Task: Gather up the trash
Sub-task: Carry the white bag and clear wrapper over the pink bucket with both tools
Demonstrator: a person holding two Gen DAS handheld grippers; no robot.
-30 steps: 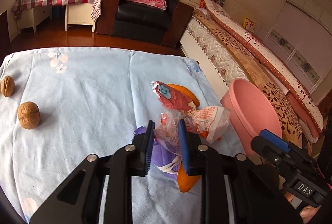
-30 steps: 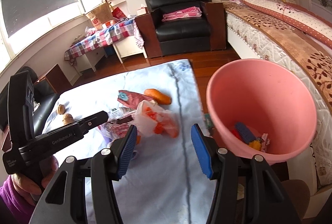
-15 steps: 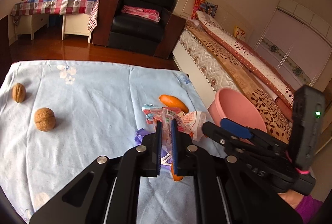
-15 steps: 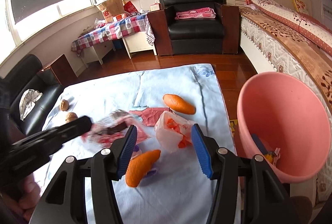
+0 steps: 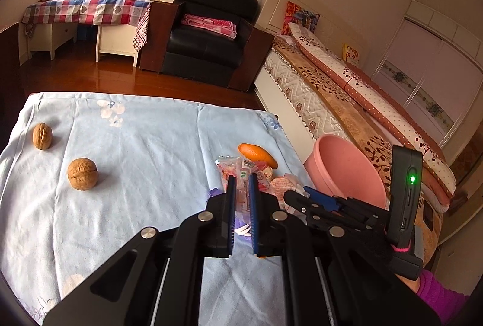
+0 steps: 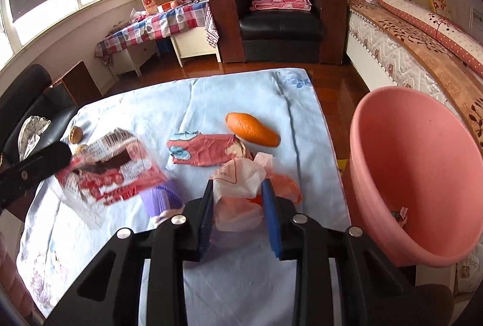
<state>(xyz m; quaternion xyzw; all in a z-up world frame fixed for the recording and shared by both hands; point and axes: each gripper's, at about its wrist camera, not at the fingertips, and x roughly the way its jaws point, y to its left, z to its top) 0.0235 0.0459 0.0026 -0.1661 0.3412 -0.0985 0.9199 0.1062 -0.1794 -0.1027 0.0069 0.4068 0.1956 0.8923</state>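
My left gripper (image 5: 241,185) is shut on a clear red-and-white snack wrapper (image 5: 238,172), held up off the blue cloth. The right wrist view shows the same wrapper (image 6: 120,172) hanging from the left gripper (image 6: 71,158). My right gripper (image 6: 237,190) has its jaws closing on a crumpled white and orange plastic bag (image 6: 238,181), and both pads press its sides. A pink basin (image 6: 407,175) stands off the table's right edge with a few scraps inside. A flat red wrapper (image 6: 205,151), an orange peel (image 6: 252,129) and a purple wrapper (image 6: 160,196) lie on the cloth.
Two walnuts (image 5: 82,174) (image 5: 42,135) rest on the left part of the blue tablecloth (image 5: 135,151). A bed (image 5: 347,90) runs along the right beyond the basin. A black armchair (image 5: 211,36) and a checked side table (image 5: 84,10) stand at the back.
The left gripper closed on the clear snack wrapper and raised it. The right gripper came in from the right, over the table, and closed around the plastic bag.
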